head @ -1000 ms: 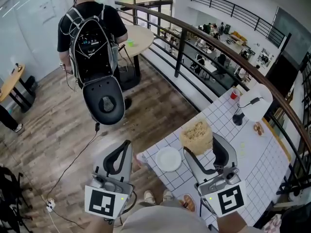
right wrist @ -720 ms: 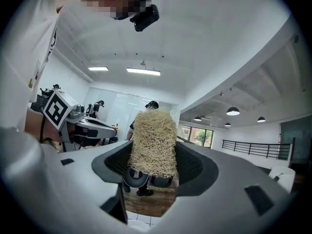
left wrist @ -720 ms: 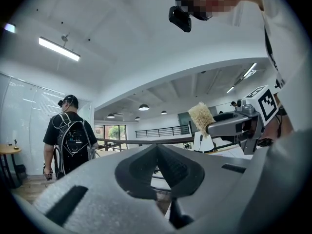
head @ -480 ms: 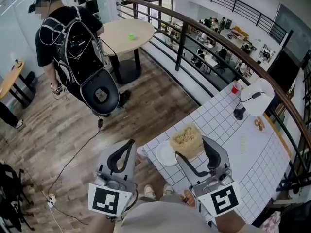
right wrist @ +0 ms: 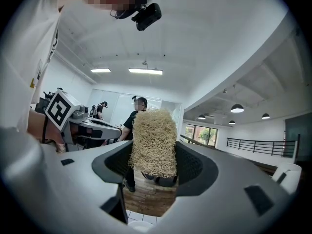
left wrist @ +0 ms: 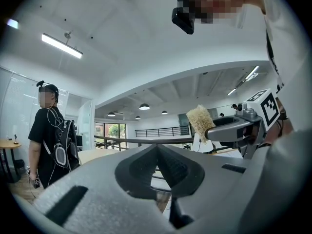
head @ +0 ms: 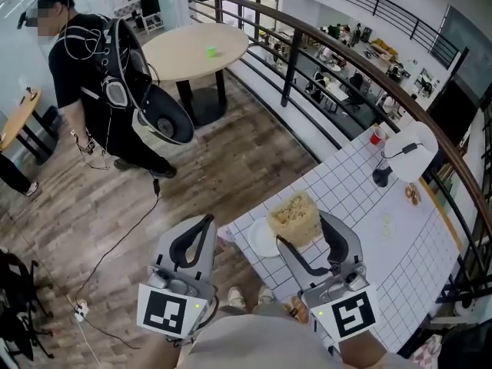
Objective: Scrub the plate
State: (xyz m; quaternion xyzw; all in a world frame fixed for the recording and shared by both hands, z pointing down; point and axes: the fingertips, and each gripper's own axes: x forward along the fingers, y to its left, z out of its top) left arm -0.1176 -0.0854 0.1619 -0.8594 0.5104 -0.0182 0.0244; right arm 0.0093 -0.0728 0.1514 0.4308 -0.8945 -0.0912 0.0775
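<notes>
Head view, step in hand: approach, as you should read it. You hold the scrubber over the plate's right edge, and the scrubbing has not begun.
Right gripper view, gap: the plate's rim shows low in the frame, apart from the scrubber's lower end, so there is no contact.
Next move: judged from this, lower the right tool and tip it downward so that a broad face of the fibres meets the plate. Nothing steadies the plate, so it may slide under the first stroke. To brace it, you would have to bring the left tool across and open it.
Tabletop: one, white with a dark grid, at your right. The plate lies near its near-left corner.
Tools: two. The right one is clamped on the scrubber, with a jaw pressing each side. The left one has its jaws together with nothing between them, and it hangs over the wooden floor, off the tabletop's edge.
Plate: one, white, round, lying flat.
Scrubber: one, a straw-coloured fibrous block, standing upright between the right jaws.
Red cup: one, at the far edge, well apart from the plate.
</notes>
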